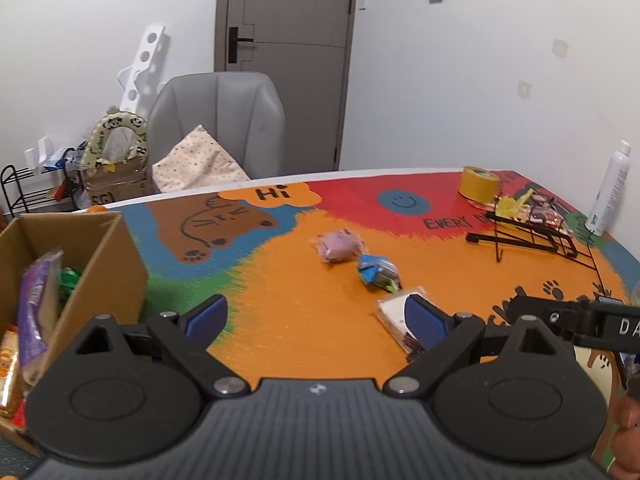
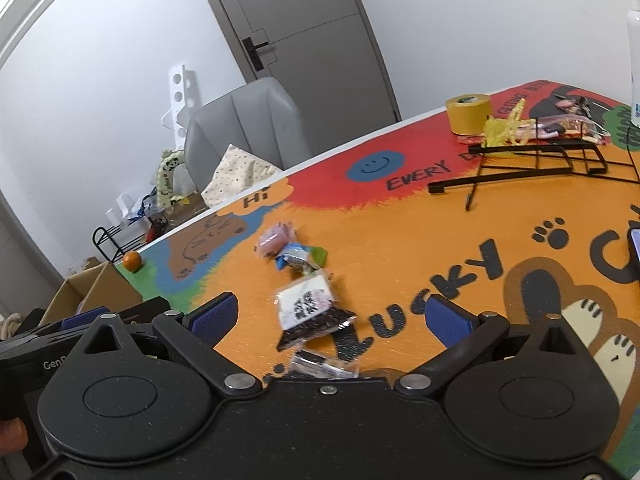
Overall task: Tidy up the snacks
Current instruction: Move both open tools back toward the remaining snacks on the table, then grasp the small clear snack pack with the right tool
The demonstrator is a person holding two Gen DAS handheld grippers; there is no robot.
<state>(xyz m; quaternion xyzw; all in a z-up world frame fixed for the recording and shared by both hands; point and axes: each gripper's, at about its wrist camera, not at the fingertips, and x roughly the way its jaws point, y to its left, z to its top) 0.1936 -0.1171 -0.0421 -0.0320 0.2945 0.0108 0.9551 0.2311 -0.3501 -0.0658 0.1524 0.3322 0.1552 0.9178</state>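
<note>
Three wrapped snacks lie in a row on the colourful table: a pink one [image 1: 339,245] [image 2: 275,240], a blue one [image 1: 377,272] [image 2: 298,258], and a white-and-black packet [image 1: 394,314] [image 2: 310,306]. Another clear packet [image 2: 322,366] lies close under the right gripper. A cardboard box [image 1: 100,264] at the left holds a purple packet [image 1: 34,300] and other snacks. My left gripper [image 1: 316,316] is open and empty above the orange area, its right finger over the white packet. My right gripper [image 2: 332,316] is open and empty, straddling the white-and-black packet.
A black wire rack [image 1: 532,236] [image 2: 532,160] with snack packets and a yellow wrapper stands at the far right. A yellow tape roll [image 1: 478,184] [image 2: 468,114], a white spray bottle [image 1: 610,190], an orange fruit [image 2: 132,261], and a grey chair [image 1: 224,120] lie beyond.
</note>
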